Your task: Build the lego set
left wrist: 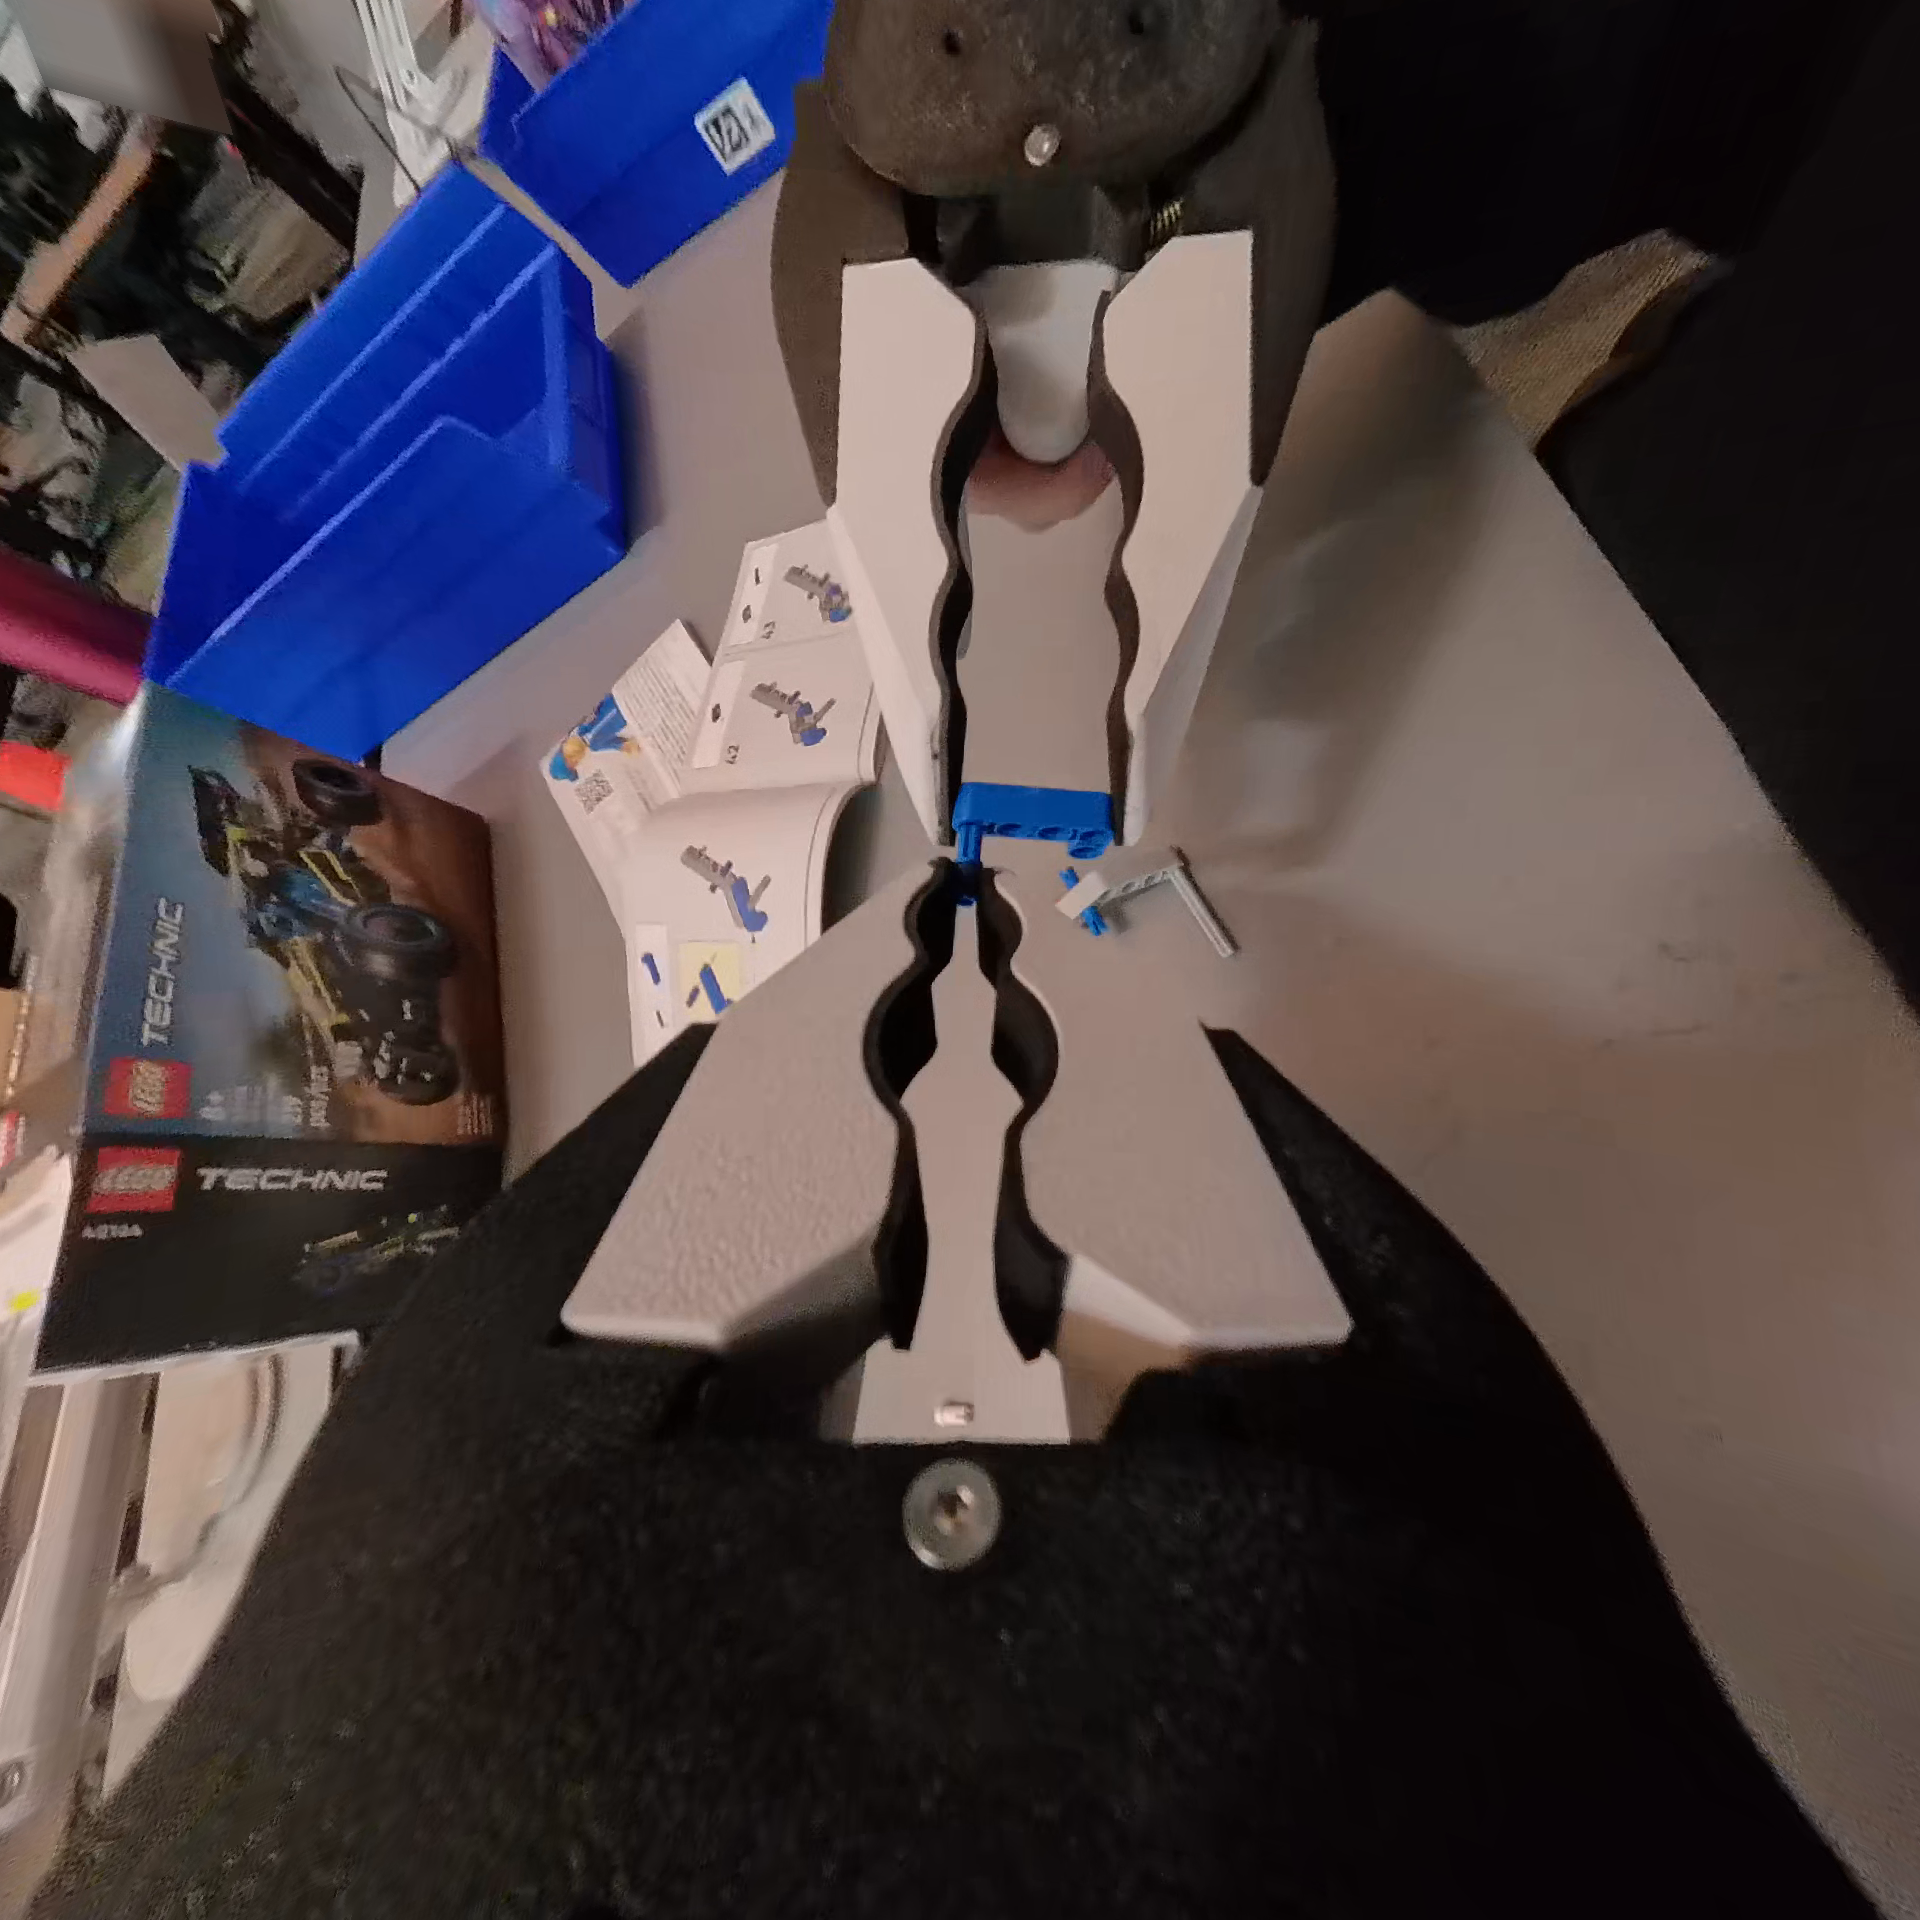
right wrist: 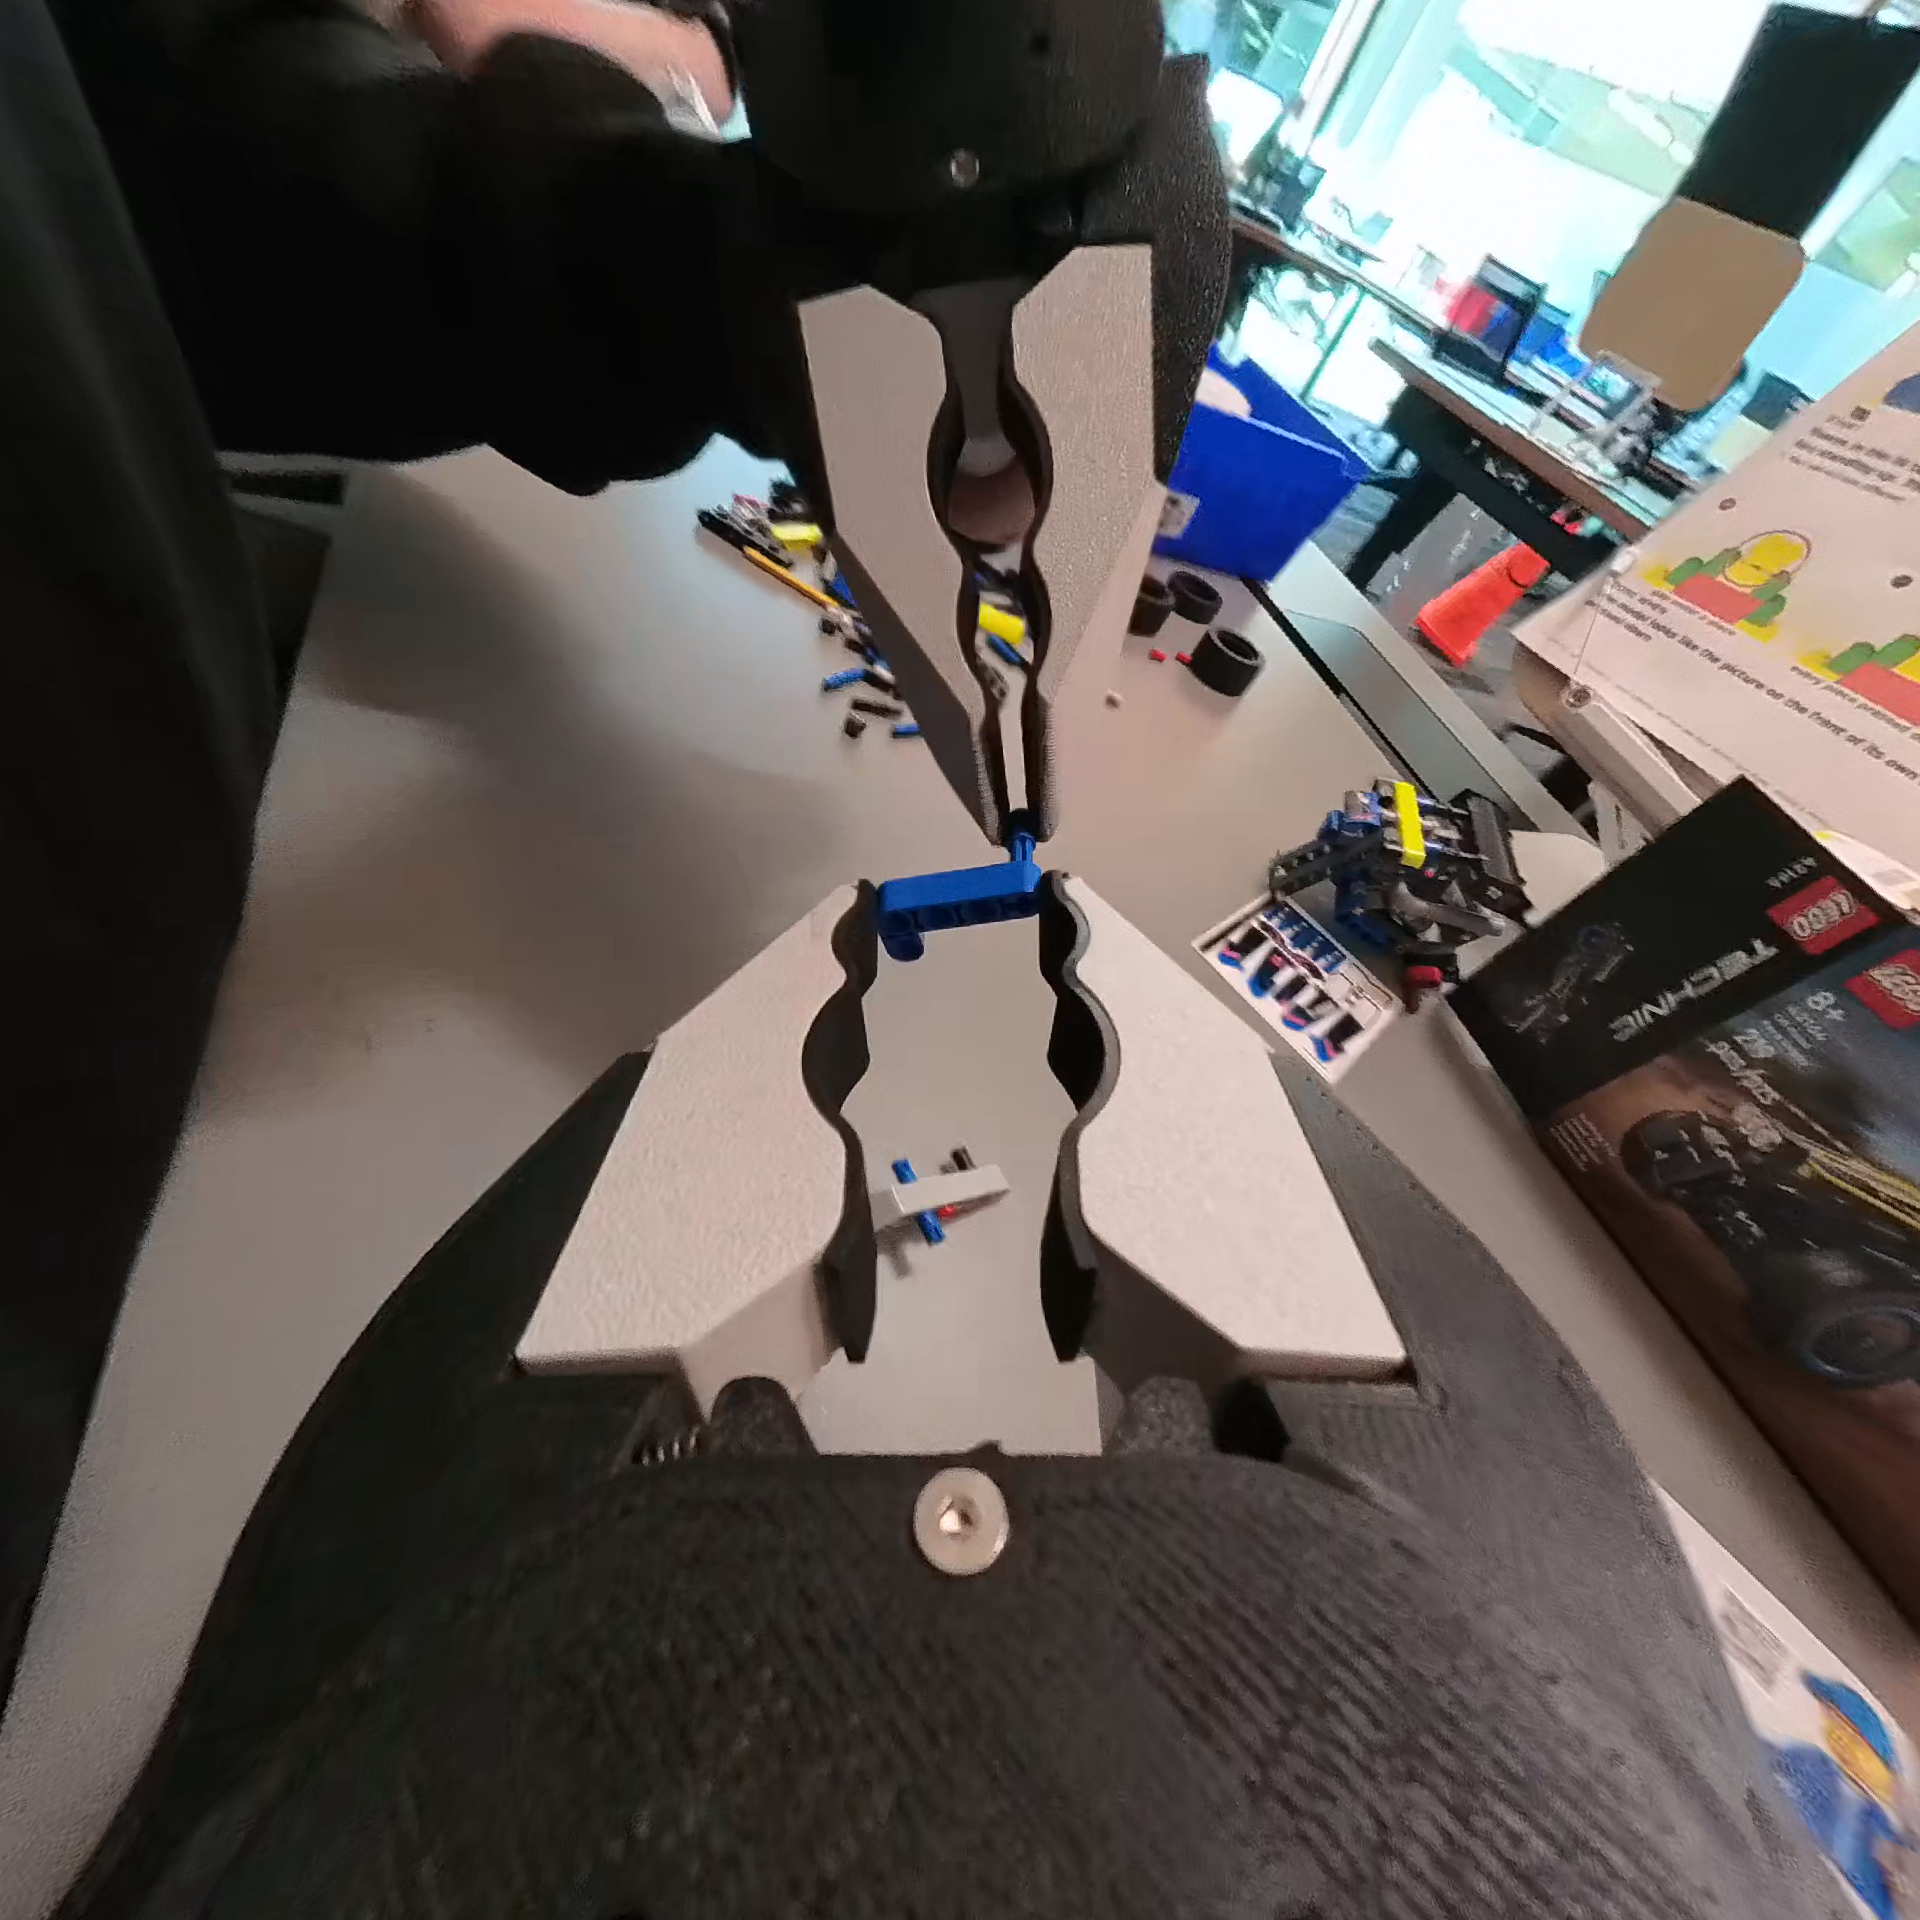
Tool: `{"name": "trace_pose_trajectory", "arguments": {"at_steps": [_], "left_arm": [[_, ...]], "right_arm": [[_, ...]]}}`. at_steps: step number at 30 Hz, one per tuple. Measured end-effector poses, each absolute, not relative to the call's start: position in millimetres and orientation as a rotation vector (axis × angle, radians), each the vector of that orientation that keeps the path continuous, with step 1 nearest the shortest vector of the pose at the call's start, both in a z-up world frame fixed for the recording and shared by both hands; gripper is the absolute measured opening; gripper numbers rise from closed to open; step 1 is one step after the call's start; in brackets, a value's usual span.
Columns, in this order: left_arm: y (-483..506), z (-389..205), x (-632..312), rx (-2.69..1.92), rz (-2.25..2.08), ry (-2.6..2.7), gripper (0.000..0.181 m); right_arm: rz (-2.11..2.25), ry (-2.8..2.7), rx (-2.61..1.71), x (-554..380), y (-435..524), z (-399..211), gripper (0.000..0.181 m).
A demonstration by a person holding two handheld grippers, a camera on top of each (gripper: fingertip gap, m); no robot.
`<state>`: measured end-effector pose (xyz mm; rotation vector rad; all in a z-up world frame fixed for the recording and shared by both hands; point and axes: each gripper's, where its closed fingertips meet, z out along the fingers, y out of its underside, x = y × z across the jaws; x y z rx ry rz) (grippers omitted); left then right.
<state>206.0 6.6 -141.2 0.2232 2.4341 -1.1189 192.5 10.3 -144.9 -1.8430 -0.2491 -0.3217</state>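
Above the grey tabletop [left wrist: 1455,1039], my right gripper [right wrist: 961,914] clamps the short blue plastic Technic beam [right wrist: 956,902] endwise while my left gripper [left wrist: 964,878] pinches a small blue connector pin [left wrist: 968,847] — mid-insertion, I judge; next, a straight, aligned push.

Blue storage bins [left wrist: 416,436] stand on the grey table [left wrist: 1507,831]; an orange cone [right wrist: 1475,613] lies beyond.
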Motion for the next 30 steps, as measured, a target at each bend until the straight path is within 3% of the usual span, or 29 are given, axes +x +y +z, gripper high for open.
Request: {"name": "trace_pose_trajectory", "arguments": {"at_steps": [10, 30], "left_arm": [[0, -116, 204, 0.504, -0.834, 2.185, 0.000], [3, -103, 208, 0.524, -0.715, 2.098, 0.000]], "right_arm": [[0.090, -0.012, -1.606, 193, 5, -118, 0.031], [0.123, 0.023, -1.547, 191, 6, -104, 0.030]]}}
